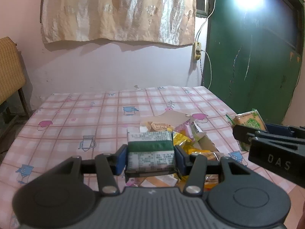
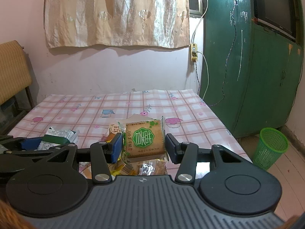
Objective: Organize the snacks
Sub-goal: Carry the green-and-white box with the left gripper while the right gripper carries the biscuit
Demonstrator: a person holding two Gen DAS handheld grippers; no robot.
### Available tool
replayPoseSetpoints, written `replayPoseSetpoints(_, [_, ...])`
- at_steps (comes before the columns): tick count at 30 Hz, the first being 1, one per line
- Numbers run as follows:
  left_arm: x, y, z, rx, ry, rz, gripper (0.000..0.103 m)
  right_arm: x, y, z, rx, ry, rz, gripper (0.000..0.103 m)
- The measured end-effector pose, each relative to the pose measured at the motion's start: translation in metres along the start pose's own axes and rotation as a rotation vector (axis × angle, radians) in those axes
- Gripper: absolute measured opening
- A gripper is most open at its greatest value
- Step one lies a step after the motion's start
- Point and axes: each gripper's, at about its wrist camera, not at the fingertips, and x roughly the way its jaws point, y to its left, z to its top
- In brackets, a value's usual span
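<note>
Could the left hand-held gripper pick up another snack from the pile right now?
Probably not. The left hand-held gripper is already shut on a green-and-white snack packet, so its pads are occupied. The snack pile lies just beyond, unobstructed, but the packet must be put down first.

You are looking at a bench (image 2: 80,110) wearing a pink-and-white checked cloth printed with blue and pink pots. Your left tongs (image 1: 150,157), black with blue pads, are showing a green-and-white packet (image 1: 150,152); your right tongs (image 2: 143,147), likewise black and blue, are framing a tan biscuit pack (image 2: 144,139) bearing a green emblem. Yellow and orange wrappers (image 1: 183,143) are lying below. A beige curtain (image 2: 116,13) is hanging beside a dark green cabinet (image 2: 247,76), near a bright green basket (image 2: 270,147).
</note>
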Motion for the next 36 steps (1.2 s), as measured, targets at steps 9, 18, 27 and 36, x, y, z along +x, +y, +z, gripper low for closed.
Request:
replayPoseSetpoints(9, [0.004,-0.001,0.001,0.003,0.004,-0.010,0.051,0.003,0.002,-0.001,0.000,0.006,-0.002,0.060])
replayPoseSetpoints(18, [0.011,-0.004,0.001,0.004,0.013,-0.014,0.051,0.010,0.000,-0.001,-0.006,0.018,-0.001,0.060])
replayPoseSetpoints(27, [0.016,-0.004,0.000,0.001,0.022,-0.020,0.051,0.017,-0.003,0.000,-0.009,0.028,0.000,0.060])
replayPoseSetpoints(36, [0.022,-0.002,0.000,-0.002,0.034,-0.022,0.051,0.023,-0.006,0.000,-0.012,0.040,-0.002,0.060])
